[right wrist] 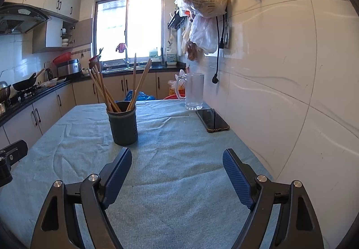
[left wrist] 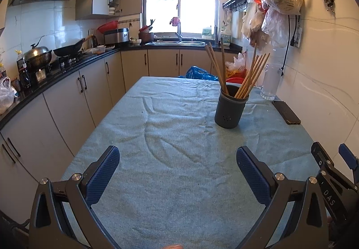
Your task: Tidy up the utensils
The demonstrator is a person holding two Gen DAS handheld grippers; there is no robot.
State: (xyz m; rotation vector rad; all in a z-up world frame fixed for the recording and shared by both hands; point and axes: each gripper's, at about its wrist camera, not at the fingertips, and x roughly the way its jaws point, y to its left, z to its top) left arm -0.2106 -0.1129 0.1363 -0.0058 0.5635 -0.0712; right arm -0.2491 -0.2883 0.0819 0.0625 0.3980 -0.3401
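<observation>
A dark grey utensil holder (left wrist: 230, 110) stands upright on the blue-green tablecloth (left wrist: 170, 128), with several wooden chopsticks (left wrist: 251, 76) standing in it. It also shows in the right wrist view (right wrist: 123, 124), with the chopsticks (right wrist: 105, 89) fanned out. My left gripper (left wrist: 177, 159) is open and empty, low over the cloth, nearer than the holder and to its left. My right gripper (right wrist: 177, 163) is open and empty, just nearer than the holder and to its right. The right gripper's fingers (left wrist: 323, 159) show at the right edge of the left wrist view.
A black phone (right wrist: 212, 120) lies near the right wall, with a glass mug (right wrist: 193, 91) behind it. Both show in the left wrist view, phone (left wrist: 286, 112) and mug (left wrist: 270, 81). Cabinets and counter (left wrist: 67, 65) run along the left. Plastic bags (right wrist: 204, 2) hang on the wall.
</observation>
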